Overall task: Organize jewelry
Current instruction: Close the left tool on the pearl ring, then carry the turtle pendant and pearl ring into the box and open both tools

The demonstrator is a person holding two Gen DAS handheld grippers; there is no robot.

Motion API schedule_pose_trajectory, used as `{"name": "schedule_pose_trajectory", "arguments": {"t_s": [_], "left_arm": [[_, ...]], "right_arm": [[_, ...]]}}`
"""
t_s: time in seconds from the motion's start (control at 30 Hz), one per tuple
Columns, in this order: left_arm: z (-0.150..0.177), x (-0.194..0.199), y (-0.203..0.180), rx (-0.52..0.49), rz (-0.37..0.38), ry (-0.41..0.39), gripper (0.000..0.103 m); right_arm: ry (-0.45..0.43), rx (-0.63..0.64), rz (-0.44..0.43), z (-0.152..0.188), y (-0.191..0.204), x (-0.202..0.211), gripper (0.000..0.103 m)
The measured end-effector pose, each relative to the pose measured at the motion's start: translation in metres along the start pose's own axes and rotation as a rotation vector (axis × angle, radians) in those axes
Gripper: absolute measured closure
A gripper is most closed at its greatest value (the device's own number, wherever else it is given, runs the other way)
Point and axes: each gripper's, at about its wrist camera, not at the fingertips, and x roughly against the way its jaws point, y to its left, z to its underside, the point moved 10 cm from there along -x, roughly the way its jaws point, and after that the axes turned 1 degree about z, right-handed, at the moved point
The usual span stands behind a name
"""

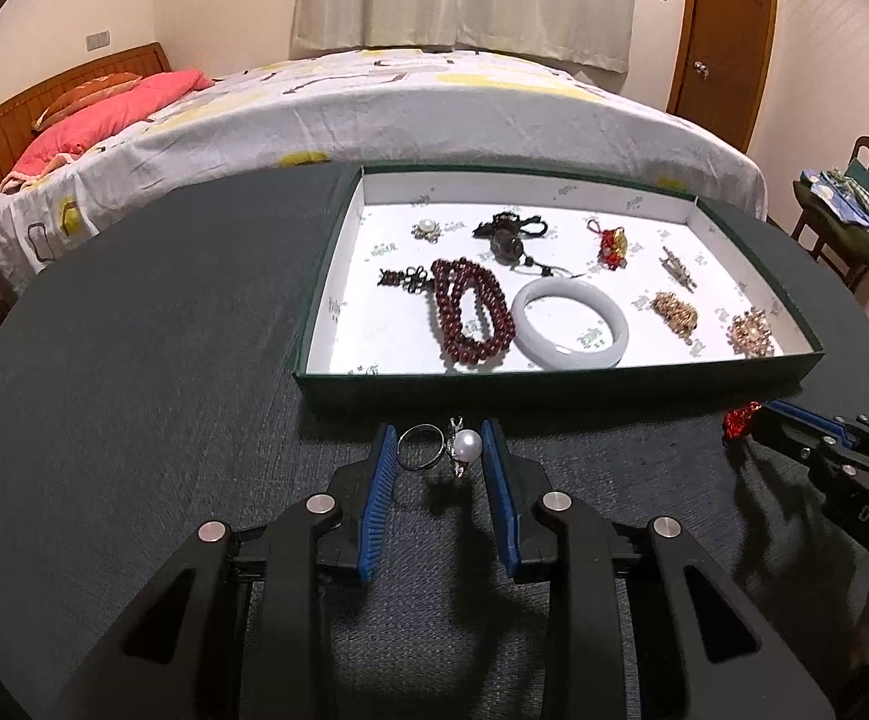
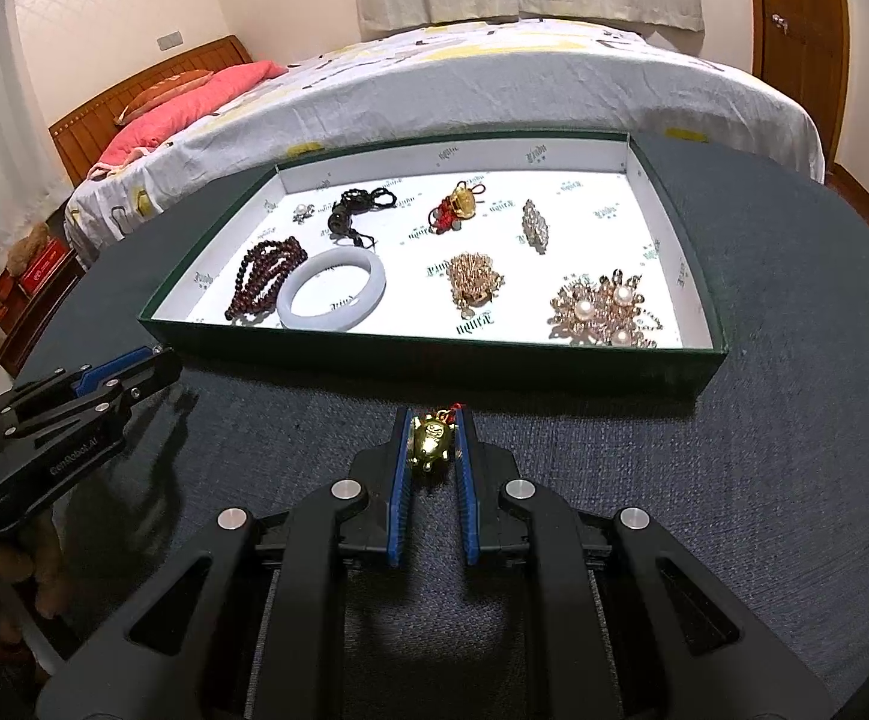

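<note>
Pinched a pearl ring (image 1: pixel 469 445) in the narrow left claw (image 1: pixel 437 431), over the surface (image 1: pixel 164 390) just before the box (image 1: pixel 554 387). Clamped a gold charm (image 2: pixel 430 449) in the almost closed right claw (image 2: pixel 432 423). Risked dropping the ring: tiny contact.

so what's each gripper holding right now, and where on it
Right gripper pinches a gold charm by its two sides. Left gripper brackets a pearl ring; whether its pads grip it cannot be told.

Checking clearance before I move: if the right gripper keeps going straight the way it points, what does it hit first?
Probably the near wall of the green box; the right gripper, shut on the gold charm, points down toward it.
</note>
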Motion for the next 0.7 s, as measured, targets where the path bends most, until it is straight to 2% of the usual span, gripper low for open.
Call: {"name": "schedule_pose_trajectory", "arguments": {"t_s": [0.33, 0.7], "left_arm": [[-0.024, 0.014, -0.016, -0.006, 0.044, -0.051, 0.073], [-0.066, 0.010, -0.049, -0.044, 0.102, -0.112, 0.073]], "right_arm": [[-0.069, 0.000, 0.002, -0.022, -0.001, 0.024, 0.089], [-0.156, -0.014, 0.040, -0.068, -0.022, 0.034, 0.089]]}}
